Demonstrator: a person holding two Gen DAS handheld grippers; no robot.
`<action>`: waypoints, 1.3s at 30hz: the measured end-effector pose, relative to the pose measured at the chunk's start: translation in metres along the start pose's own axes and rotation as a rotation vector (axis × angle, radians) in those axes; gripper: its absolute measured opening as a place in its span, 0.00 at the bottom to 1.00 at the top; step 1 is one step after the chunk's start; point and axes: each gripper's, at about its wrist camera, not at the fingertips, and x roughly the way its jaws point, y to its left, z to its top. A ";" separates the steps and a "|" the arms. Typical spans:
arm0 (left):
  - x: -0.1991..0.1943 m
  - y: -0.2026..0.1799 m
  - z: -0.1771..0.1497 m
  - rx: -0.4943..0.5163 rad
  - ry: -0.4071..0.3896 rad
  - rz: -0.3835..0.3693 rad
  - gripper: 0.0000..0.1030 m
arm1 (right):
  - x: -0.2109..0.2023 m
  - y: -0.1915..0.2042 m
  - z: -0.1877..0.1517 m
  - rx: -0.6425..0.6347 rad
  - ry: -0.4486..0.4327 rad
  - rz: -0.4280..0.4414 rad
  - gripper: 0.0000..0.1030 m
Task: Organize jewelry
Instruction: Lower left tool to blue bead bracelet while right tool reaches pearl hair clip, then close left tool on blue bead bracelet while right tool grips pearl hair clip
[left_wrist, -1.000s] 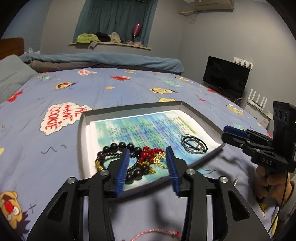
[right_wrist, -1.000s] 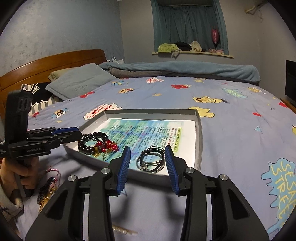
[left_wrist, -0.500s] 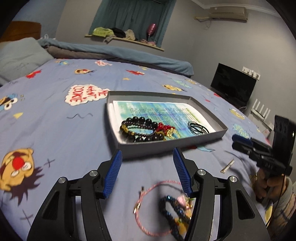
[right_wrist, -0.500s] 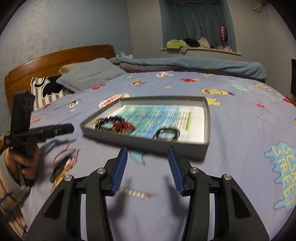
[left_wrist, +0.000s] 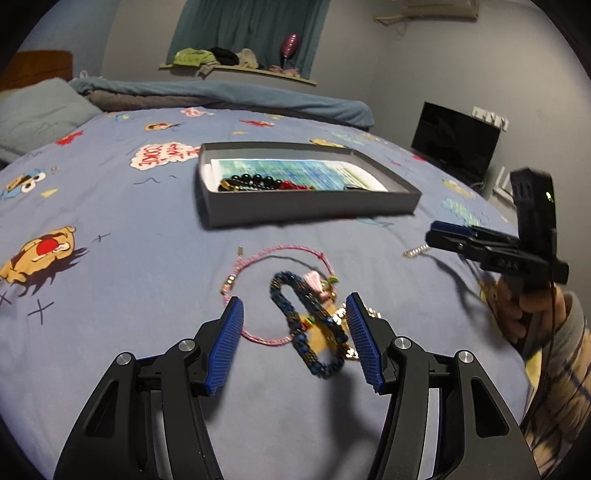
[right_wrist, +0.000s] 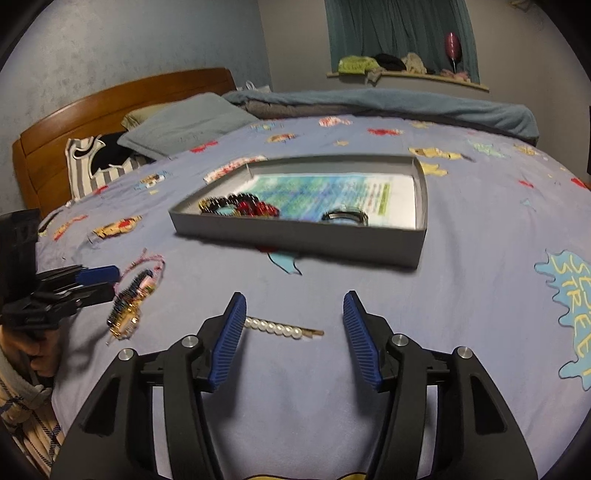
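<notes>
The left gripper (left_wrist: 295, 343) hangs open over a bracelet heap (left_wrist: 310, 321) on the bedsheet (left_wrist: 147, 295). The right gripper (right_wrist: 293, 336), jaws opening, straddles a pearl clip (right_wrist: 277, 328) before the tray (right_wrist: 295, 236).

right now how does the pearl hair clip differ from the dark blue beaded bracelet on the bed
The pearl hair clip is a short straight bar of white pearls; the dark blue beaded bracelet is a long folded loop. The clip lies alone; the bracelet is tangled with a pink cord bracelet and gold pieces. Both lie on the bedsheet, outside the grey box.
</notes>
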 end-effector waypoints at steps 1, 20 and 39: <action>0.001 -0.002 0.000 0.006 0.004 0.001 0.57 | 0.001 0.000 0.000 0.002 0.006 0.003 0.54; 0.020 0.001 0.000 -0.023 0.069 -0.018 0.44 | 0.001 0.031 -0.009 -0.143 0.041 0.057 0.39; 0.029 0.002 0.004 -0.037 0.095 -0.044 0.32 | 0.003 0.044 -0.005 -0.193 0.058 0.124 0.31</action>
